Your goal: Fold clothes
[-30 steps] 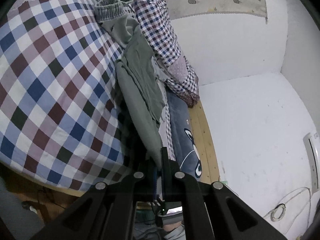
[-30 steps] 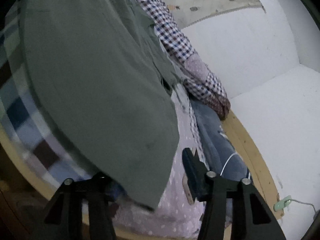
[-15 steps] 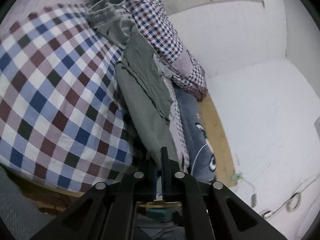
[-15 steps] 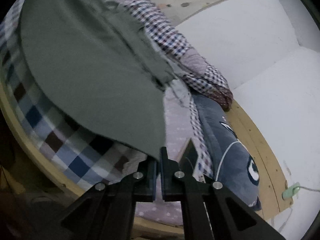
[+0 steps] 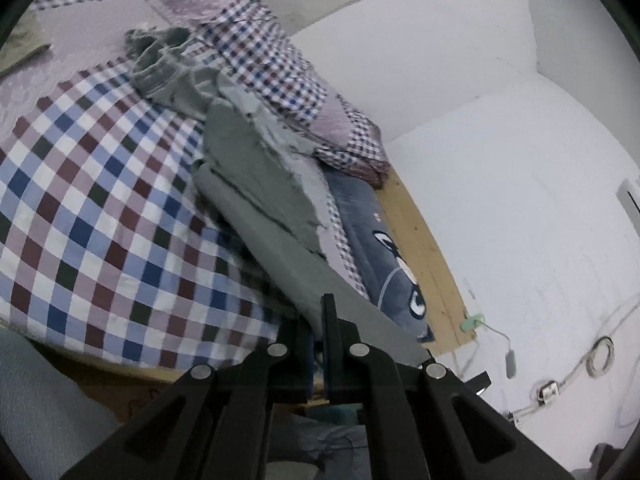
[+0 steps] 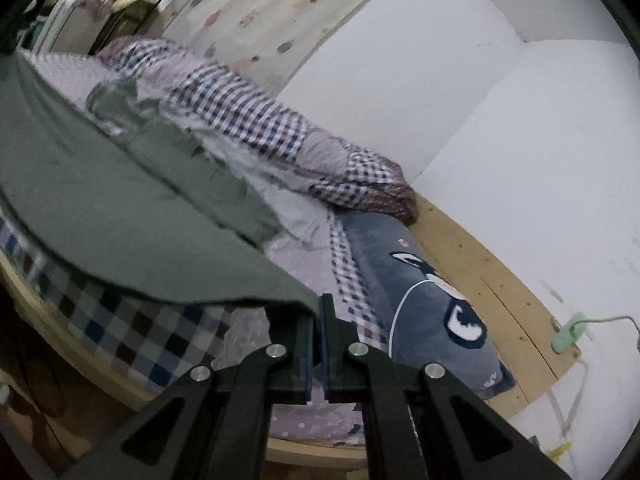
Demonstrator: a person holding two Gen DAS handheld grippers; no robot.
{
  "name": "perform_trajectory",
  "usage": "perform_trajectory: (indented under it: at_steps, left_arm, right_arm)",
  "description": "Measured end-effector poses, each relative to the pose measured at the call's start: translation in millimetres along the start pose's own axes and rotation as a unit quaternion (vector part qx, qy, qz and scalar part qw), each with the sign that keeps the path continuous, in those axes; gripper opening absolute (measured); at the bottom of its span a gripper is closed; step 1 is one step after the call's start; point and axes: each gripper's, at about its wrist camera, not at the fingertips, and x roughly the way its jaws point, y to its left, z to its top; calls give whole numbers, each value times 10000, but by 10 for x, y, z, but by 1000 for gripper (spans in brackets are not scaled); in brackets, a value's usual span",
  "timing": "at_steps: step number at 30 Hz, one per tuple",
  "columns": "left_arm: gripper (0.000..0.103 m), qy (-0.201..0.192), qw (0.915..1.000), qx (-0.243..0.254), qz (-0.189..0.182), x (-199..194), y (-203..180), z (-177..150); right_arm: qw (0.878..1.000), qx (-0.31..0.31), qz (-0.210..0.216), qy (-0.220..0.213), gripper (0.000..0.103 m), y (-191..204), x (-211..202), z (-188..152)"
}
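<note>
Grey-green trousers (image 5: pixel 256 184) stretch across the checked bedspread (image 5: pixel 92 184), their ribbed waistband (image 5: pixel 156 60) bunched at the far end. My left gripper (image 5: pixel 318 320) is shut on the near hem of one leg, lifted off the bed. In the right wrist view the same trousers (image 6: pixel 120 208) hang as a wide sheet to the left. My right gripper (image 6: pixel 318 320) is shut on a corner of that hem. Both near ends are raised above the bedspread (image 6: pixel 132 332).
A small-check quilt (image 5: pixel 280 64) lies rolled along the wall side. A blue plush pillow (image 6: pixel 424 300) rests on the wooden bed edge (image 6: pixel 480 264). White wall (image 5: pixel 500 160) to the right, with cables (image 5: pixel 596 360) and a green clip (image 6: pixel 568 332). Bed's front edge lies below.
The right gripper, open a second ago, has shut on the trouser hem and pulled it back. Both grippers have drawn away from the bed, so the trousers stretch out longer.
</note>
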Motion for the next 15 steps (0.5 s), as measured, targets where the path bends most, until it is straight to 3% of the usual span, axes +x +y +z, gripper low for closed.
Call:
perform_trajectory:
  at_steps: [5, 15]
  left_arm:
    - [1, -119, 9995, 141, -275, -287, -282, -57]
    - [1, -242, 9944, 540, -880, -891, -928, -200]
  right_arm:
    - [9980, 502, -147, -352, 0, -204, -442, 118]
    - [9896, 880, -448, -1044, 0, -416, -1278, 250]
